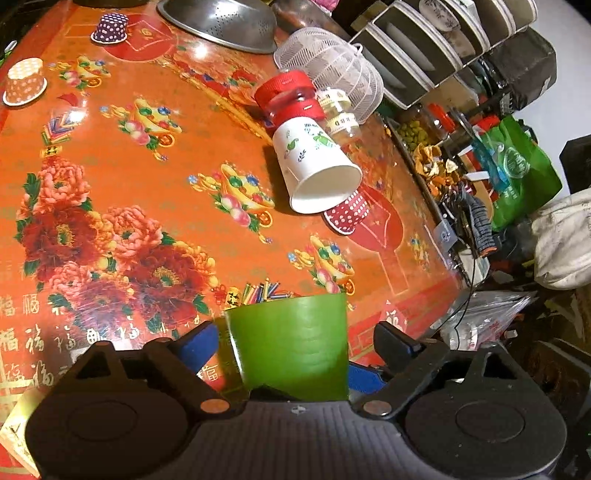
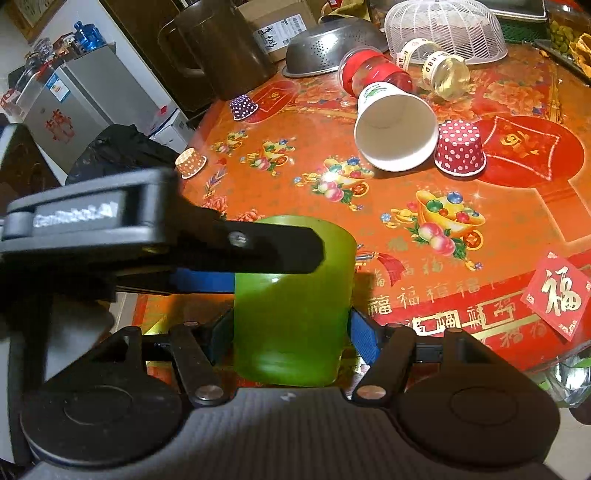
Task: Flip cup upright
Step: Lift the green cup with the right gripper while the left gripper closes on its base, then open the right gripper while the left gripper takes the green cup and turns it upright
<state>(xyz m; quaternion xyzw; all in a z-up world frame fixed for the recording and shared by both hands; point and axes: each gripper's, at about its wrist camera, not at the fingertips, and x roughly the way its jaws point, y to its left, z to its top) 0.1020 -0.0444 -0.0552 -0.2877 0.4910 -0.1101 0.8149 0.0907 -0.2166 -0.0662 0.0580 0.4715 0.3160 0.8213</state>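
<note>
At the near edge of the counter (image 2: 406, 258), both hand-held grippers grasp the green cup (image 2: 291, 302): right hand-held gripper (image 2: 291, 332) low, left hand-held gripper (image 1: 291, 347) higher, probably for control while flipping it.

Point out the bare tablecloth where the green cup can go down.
Free: the wide stretch between the green cup, the orange dotted cup and the white paper cup. Also free: the near edge between the green cup and the red paper square. Crowded: the far side, around the red jar, clear bottle, colander and white basket.
</note>
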